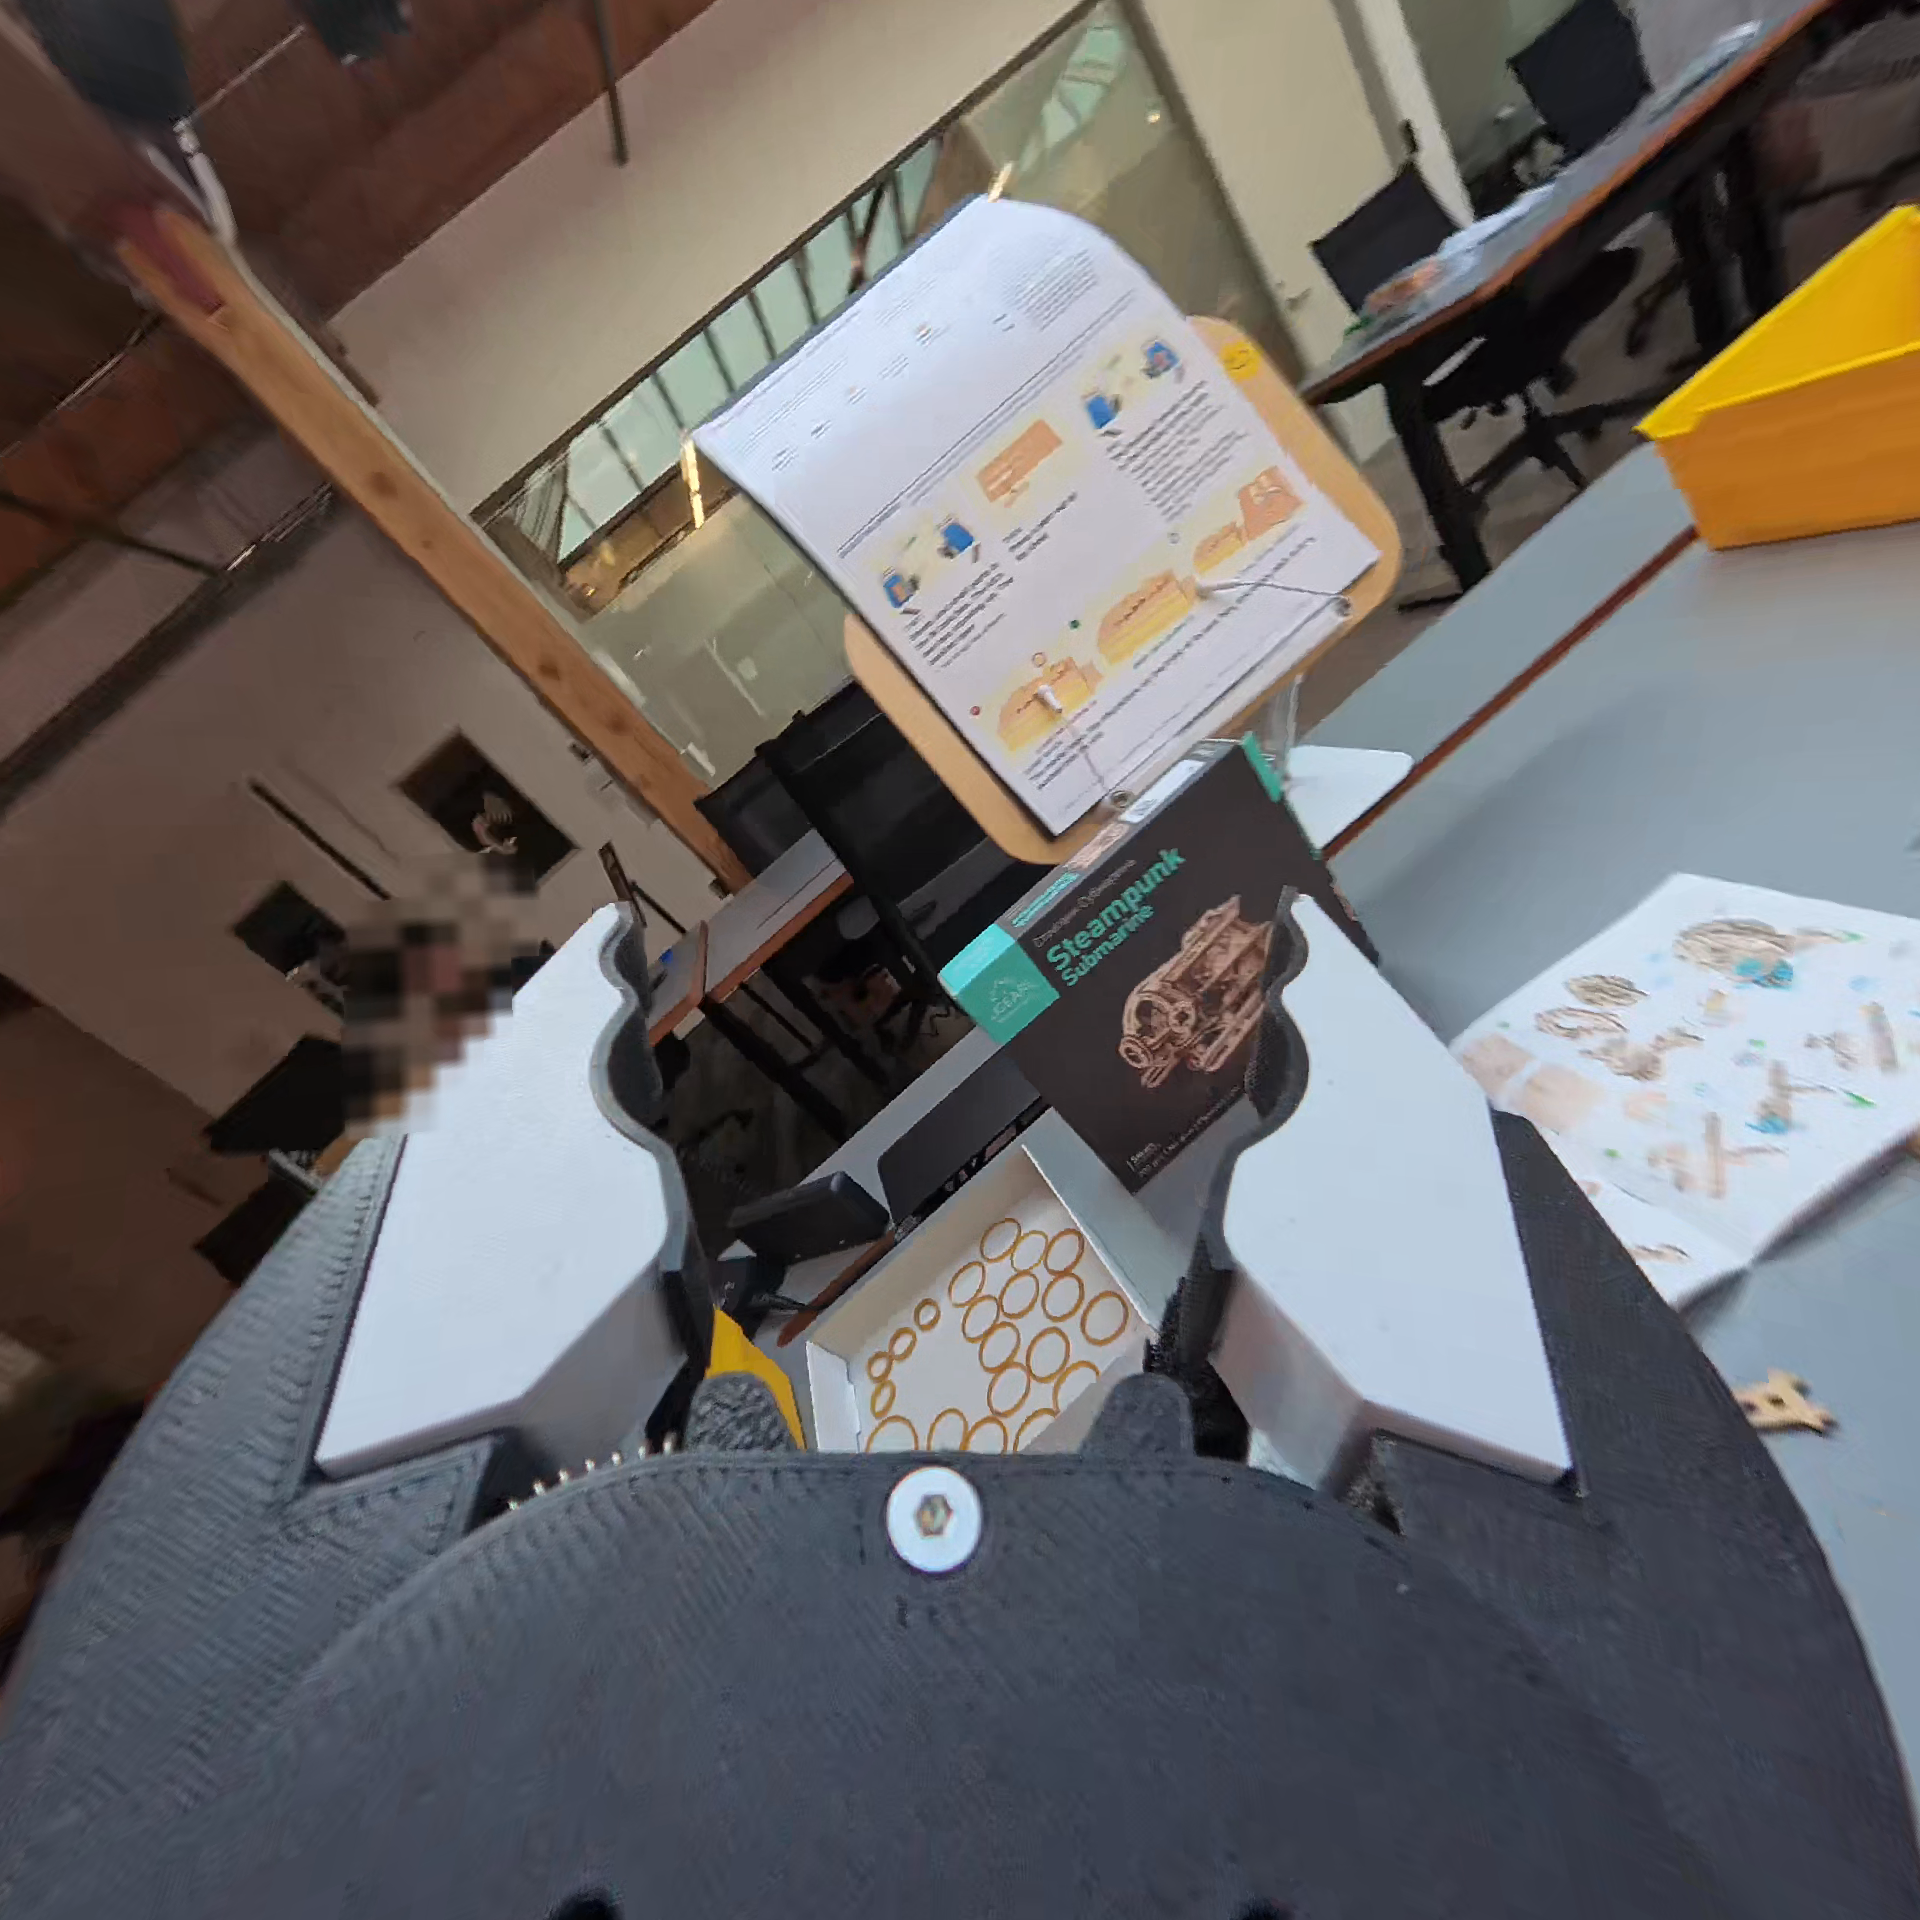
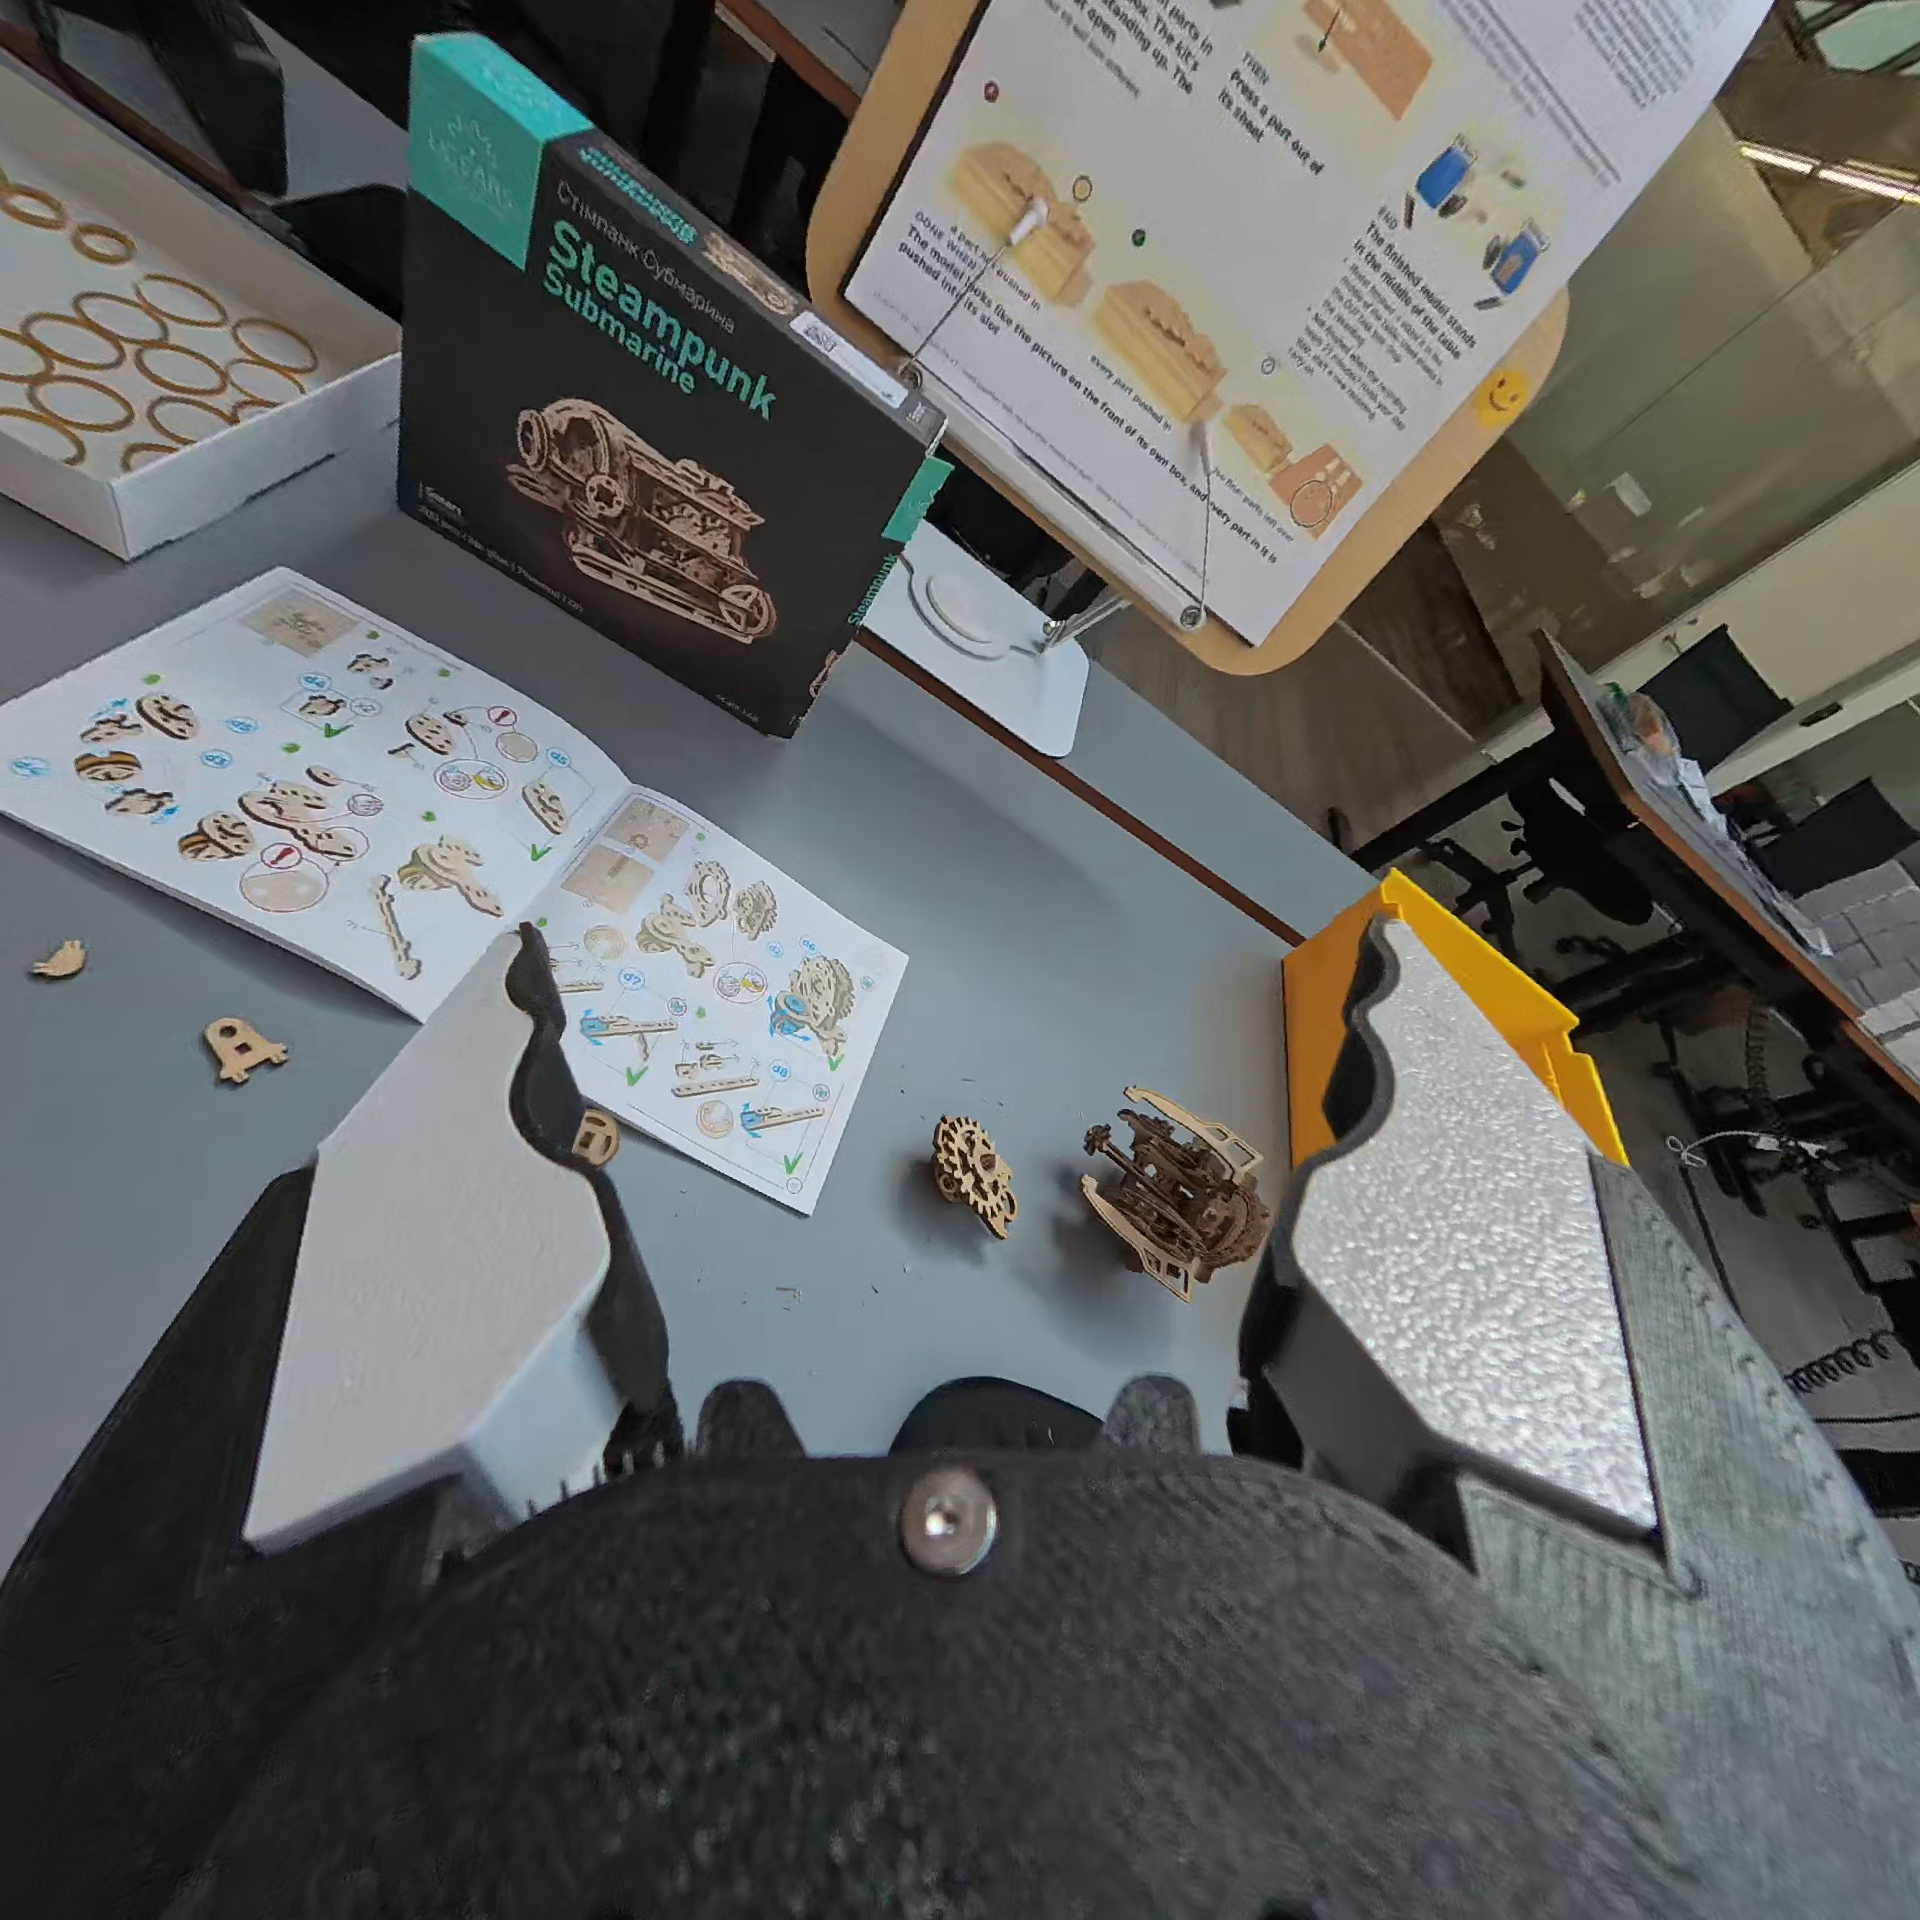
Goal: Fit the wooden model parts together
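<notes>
In the right wrist view a part-built wooden model [image 2: 1179, 1195] stands on the grey table [image 2: 987, 831], with a wooden gear cluster [image 2: 974, 1162] just left of it. Small loose wooden pieces lie at the left [image 2: 244, 1049], [image 2: 60, 960], and one [image 2: 595, 1138] beside my left finger. My right gripper [image 2: 951, 966] is open and empty, held above the table over these parts. My left gripper [image 1: 956, 935] is open and empty, raised and pointing toward the kit box [image 1: 1153, 987]. One loose wooden piece [image 1: 1782, 1403] lies on the table at its right.
An open instruction booklet [image 2: 416, 831] lies flat on the table. The dark kit box [image 2: 644, 416] stands upright behind it. A white tray of wooden rings [image 2: 135, 343] sits at the left. A yellow bin [image 2: 1455, 997] stands at the table's right edge. A clipboard stand [image 2: 1195, 291] holds printed sheets. My right tips are roughly 15 cm from the loose wooden piece [image 1: 1782, 1403]. It is also in sight in the right wrist view [image 2: 260, 1045]. My left tips are about 40 cm from the part-built wooden model [image 2: 1179, 1195], my right tips only 25 cm.
</notes>
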### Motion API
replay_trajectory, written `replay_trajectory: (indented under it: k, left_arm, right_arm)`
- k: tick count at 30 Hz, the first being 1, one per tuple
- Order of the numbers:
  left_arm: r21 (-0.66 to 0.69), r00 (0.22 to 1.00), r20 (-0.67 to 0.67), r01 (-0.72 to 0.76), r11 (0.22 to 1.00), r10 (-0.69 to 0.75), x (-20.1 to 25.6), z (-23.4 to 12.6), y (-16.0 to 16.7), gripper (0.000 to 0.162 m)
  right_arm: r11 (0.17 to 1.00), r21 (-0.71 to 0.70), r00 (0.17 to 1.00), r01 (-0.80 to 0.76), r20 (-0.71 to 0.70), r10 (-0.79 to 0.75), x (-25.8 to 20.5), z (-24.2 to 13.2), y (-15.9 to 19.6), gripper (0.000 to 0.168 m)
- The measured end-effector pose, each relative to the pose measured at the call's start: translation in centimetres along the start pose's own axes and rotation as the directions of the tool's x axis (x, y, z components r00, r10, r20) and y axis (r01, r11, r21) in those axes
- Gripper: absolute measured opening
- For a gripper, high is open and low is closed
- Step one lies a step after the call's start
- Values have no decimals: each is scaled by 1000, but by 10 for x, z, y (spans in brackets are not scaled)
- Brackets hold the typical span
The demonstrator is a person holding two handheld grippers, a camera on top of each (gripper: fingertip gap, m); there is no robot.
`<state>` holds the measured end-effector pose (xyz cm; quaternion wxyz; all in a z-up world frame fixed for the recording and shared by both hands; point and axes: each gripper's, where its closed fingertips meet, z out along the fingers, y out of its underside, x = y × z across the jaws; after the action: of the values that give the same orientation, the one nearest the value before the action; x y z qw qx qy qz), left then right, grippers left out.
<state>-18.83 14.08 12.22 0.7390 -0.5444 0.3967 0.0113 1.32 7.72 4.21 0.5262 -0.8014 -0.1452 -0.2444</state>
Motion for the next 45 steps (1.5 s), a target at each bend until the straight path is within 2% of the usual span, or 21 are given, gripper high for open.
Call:
replay_trajectory:
  k: [2, 4, 7, 10, 14, 24, 45]
  left_arm:
    - [78, 975, -133, -168, 983, 178, 40, -32, -41, 124]
    - [157, 895, -191, -378, 913, 403, 82, -62, -69, 127]
    - [248, 740, -281, -559, 791, 611, 140, -97, -88, 132]
    - [284, 640, -315, -641, 713, 700, 168, -113, -92, 133]
    - [282, 638, -360, -620, 732, 680, 175, -117, -98, 133]
    - [280, 652, -339, -618, 735, 678, 177, -116, -111, 131]
    - [270, 651, -364, -610, 745, 666, 179, -114, -105, 130]
  right_arm:
    - [999, -10, 999, 53, 10, -53, -26, 32, 6, 146]
    - [992, -10, 991, 123, 58, -122, -63, 56, 4, 146]
    - [975, 34, 967, 219, 125, -222, -113, 66, -12, 146]
    - [954, 69, 942, 293, 153, -300, -140, 61, -27, 145]
    - [952, 79, 937, 295, 170, -305, -151, 55, -36, 145]
    - [955, 66, 935, 291, 194, -298, -154, 52, -34, 145]
    - [959, 53, 926, 278, 252, -283, -163, 52, -27, 144]
